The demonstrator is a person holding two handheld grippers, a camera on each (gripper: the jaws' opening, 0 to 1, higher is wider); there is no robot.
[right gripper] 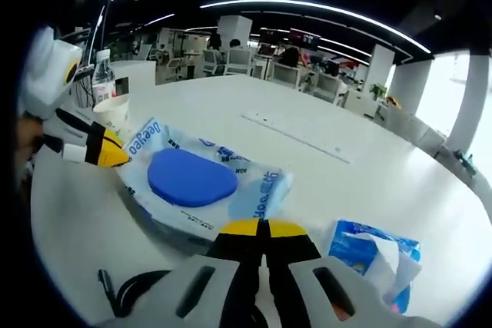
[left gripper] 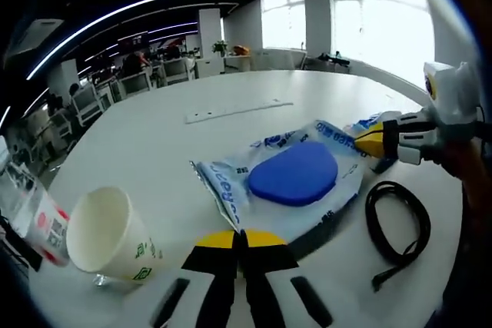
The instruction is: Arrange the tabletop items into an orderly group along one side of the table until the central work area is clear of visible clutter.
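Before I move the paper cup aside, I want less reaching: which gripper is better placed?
Left, probably. In the left gripper view the paper cup lies tipped just beside the left gripper. In the right gripper view it stands beyond the wipes pack, far from the right gripper.

Your left gripper (left gripper: pixel 241 237) has two black jaws, each capped with a yellow tip. Behind the tips the body widens into pale grey plates with dark elongated slots, one on each side.

Your right gripper (right gripper: pixel 262 228) is built the same way: yellow tips, black jaws, grey slotted plates.

Seen from the left gripper view, just beyond the wet-wipes pack (left gripper: pixel 288 178), your right gripper (left gripper: pixel 369 144) shows a yellow pointed tip, black and white banded segments, and a white housing with a small yellow mark.

Seen from the right gripper view, beside the same pack (right gripper: pixel 196 182), your left gripper (right gripper: pixel 108 151) looks alike: yellow tip, black-and-white bands, white housing.
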